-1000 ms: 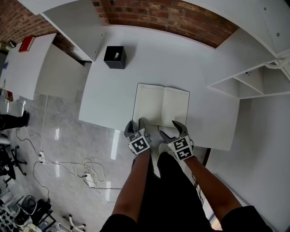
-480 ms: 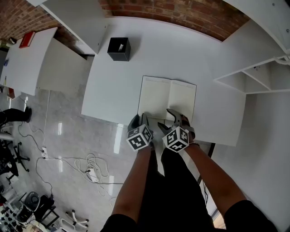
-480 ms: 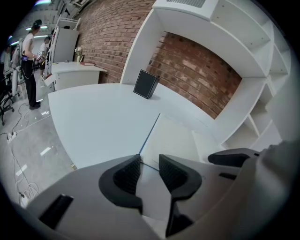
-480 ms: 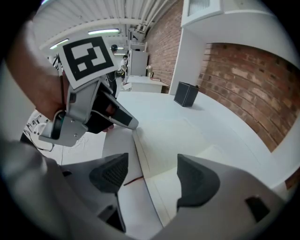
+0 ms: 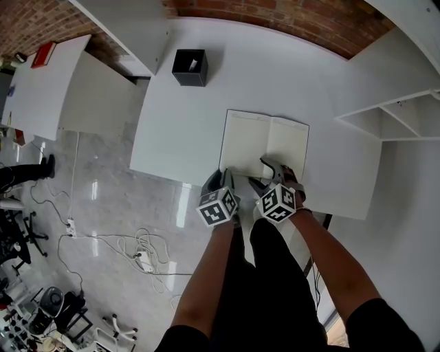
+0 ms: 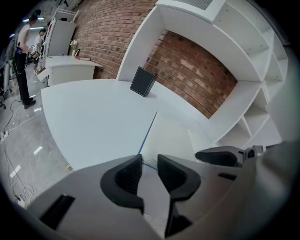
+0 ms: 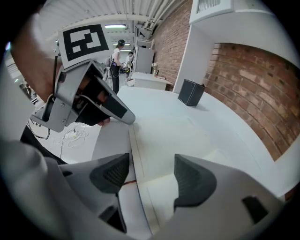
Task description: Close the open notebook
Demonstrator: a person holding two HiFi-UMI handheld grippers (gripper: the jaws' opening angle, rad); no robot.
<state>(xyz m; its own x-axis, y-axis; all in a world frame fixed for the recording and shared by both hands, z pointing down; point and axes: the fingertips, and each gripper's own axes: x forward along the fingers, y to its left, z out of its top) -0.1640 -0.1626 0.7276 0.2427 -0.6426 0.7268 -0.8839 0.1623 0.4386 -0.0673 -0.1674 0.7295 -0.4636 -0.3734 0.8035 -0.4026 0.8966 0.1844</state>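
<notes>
The open notebook [image 5: 256, 141] lay flat, pages up, on the white surface [image 5: 179, 130], close to its front edge, with both tools at its near side. The left tool [image 5: 225, 177] pointed down at the notebook's near left corner. In the left gripper view its jaws were closing, with only a narrow gap left between the ribbed pads [image 6: 127, 176]. The corner of the page and the thin blue edge of the cover showed in that gap, but the pads did not yet press on them, so this tool was released. The right tool [image 5: 274, 167] sat just beside it, over the near edge of the right-hand page. In the right gripper view its jaws stood wide apart with the notebook's edge running between them, and it grasped nothing. A small black box [image 5: 190, 67] stood well apart from the notebook, toward the far left of the surface, near a brick wall [image 5: 275, 17]. White shelves [image 5: 402, 113] stood at the right.
</notes>
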